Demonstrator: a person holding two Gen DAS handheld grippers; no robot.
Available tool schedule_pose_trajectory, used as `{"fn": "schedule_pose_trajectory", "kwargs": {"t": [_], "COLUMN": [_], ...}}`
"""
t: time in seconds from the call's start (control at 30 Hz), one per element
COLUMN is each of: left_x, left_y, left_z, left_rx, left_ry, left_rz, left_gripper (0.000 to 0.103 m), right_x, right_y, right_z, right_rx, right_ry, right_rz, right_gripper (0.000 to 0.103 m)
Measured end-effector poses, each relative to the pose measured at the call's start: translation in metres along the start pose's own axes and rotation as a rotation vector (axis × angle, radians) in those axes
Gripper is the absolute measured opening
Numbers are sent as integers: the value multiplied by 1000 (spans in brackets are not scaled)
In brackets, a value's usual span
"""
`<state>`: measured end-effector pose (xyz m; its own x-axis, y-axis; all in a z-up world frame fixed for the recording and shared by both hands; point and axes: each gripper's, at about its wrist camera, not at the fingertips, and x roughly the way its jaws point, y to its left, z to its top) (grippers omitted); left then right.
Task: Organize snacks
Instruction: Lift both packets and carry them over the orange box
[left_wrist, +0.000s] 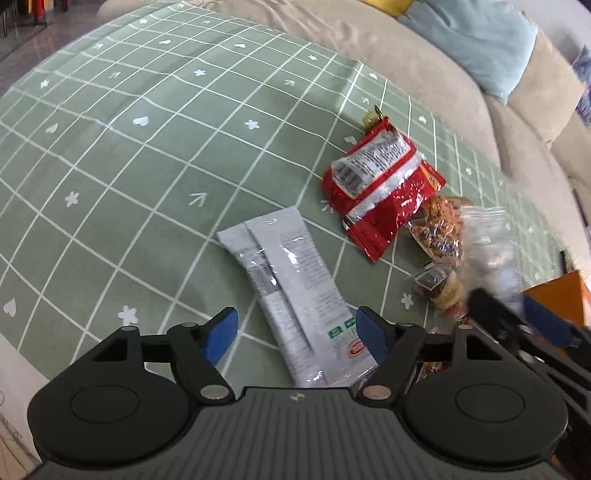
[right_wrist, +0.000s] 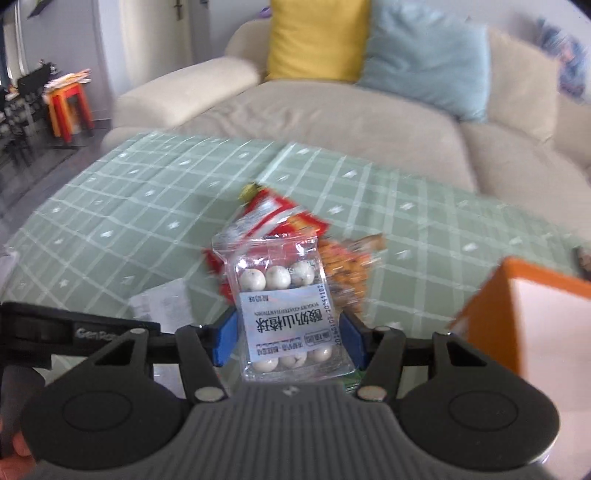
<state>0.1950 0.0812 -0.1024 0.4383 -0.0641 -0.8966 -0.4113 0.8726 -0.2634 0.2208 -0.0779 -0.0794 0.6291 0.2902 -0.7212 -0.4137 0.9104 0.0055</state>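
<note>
My right gripper (right_wrist: 286, 338) is shut on a clear bag of white yogurt balls (right_wrist: 284, 302) and holds it above the table; the bag also shows blurred in the left wrist view (left_wrist: 491, 247). My left gripper (left_wrist: 295, 332) is open, its jaws on either side of two grey snack sticks (left_wrist: 291, 273) lying on the green checked tablecloth (left_wrist: 129, 166). A red snack packet (left_wrist: 380, 192) lies beyond them, with a bag of orange-brown snacks (left_wrist: 439, 229) beside it. The right gripper appears at the right edge of the left wrist view (left_wrist: 513, 317).
An orange box (right_wrist: 532, 317) with a white inside stands at the right, close to the held bag. Small wrapped sweets (left_wrist: 439, 288) lie near it. A beige sofa (right_wrist: 332, 122) with yellow and blue cushions runs behind the table.
</note>
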Motion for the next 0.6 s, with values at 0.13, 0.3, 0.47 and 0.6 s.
{"fn": "schedule_pose_trajectory", "kwargs": {"t": [0.13,0.3,0.47,0.6], "left_x": [12,22,31,30], "left_y": [-17,-36,-52,-52], "left_z": [1,-3,-7,-11], "left_rx": [-30,-24,58,116], "left_ry": [20,-12,-47,-78], "left_rz": [61,166,252,237], "left_gripper": [87,93,100,89], "right_x": [-8,-7,-4,-5], "right_y": [-13,-26,-30,-30], "right_z": [-5,-14,-24,-27], "right_rx": [25,68,85,83], "right_ry": [-14,-3,14,10], "right_rz": [-49,-71,-80,-69], "right_gripper": [57,57,57,57]}}
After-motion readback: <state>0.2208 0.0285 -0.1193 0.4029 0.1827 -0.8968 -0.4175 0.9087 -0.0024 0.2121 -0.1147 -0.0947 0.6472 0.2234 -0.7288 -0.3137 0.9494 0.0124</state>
